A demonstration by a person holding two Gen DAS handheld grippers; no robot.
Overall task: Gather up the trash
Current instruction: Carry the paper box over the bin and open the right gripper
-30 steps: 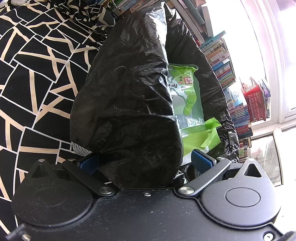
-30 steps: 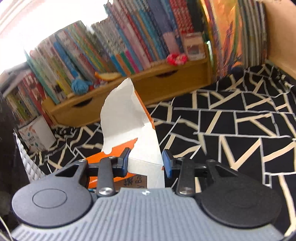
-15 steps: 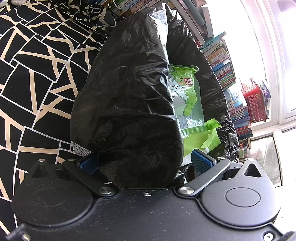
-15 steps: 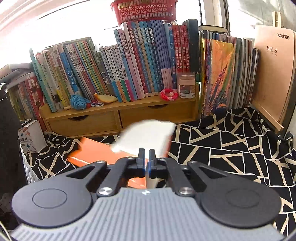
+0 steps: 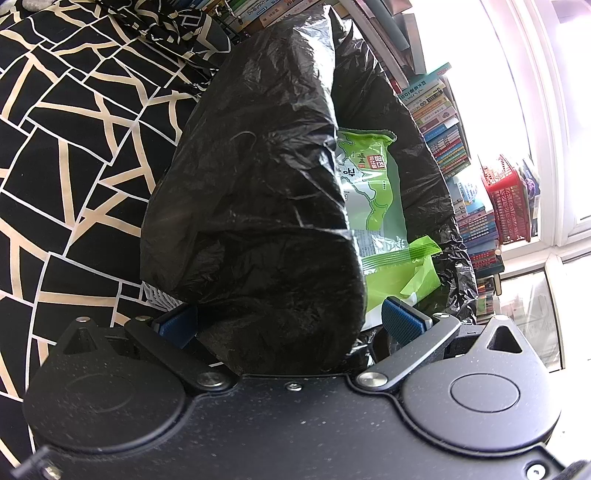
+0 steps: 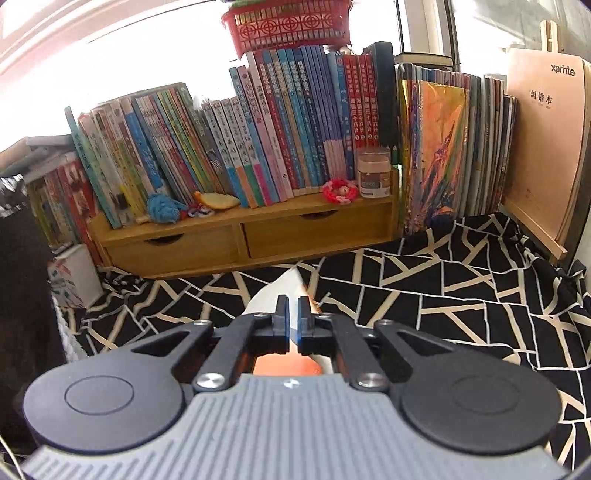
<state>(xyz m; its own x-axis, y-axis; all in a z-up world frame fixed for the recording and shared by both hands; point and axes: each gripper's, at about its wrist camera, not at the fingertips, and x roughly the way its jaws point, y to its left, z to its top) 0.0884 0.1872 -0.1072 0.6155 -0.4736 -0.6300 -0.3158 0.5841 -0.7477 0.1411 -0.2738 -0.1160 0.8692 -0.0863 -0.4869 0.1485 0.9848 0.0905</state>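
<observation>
A black trash bag (image 5: pixel 258 192) fills the left wrist view, and a green snack wrapper (image 5: pixel 373 192) lies in its open mouth. My left gripper (image 5: pixel 290 323) stands wide, straddling a bulge of the bag. Its right pad (image 5: pixel 402 321) sits inside the mouth, apart from the bulge. In the right wrist view my right gripper (image 6: pixel 291 306) is shut on the white flap of an orange-and-white carton (image 6: pixel 275 293), held above the patterned cloth (image 6: pixel 443 295). The carton's orange body shows under the fingers. The bag's dark side (image 6: pixel 22 280) is at the far left.
A wooden shelf with two drawers (image 6: pixel 258 236) carries rows of books, a jar (image 6: pixel 373 173) and small toys, with a red basket (image 6: pixel 291 26) on top. A tan board (image 6: pixel 543 147) leans at the right. A small white box (image 6: pixel 70 273) stands by the bag.
My right gripper closed on the carton's flap and rose with it, and the carton folded flat between the fingers. The left gripper and the bag have not moved.
</observation>
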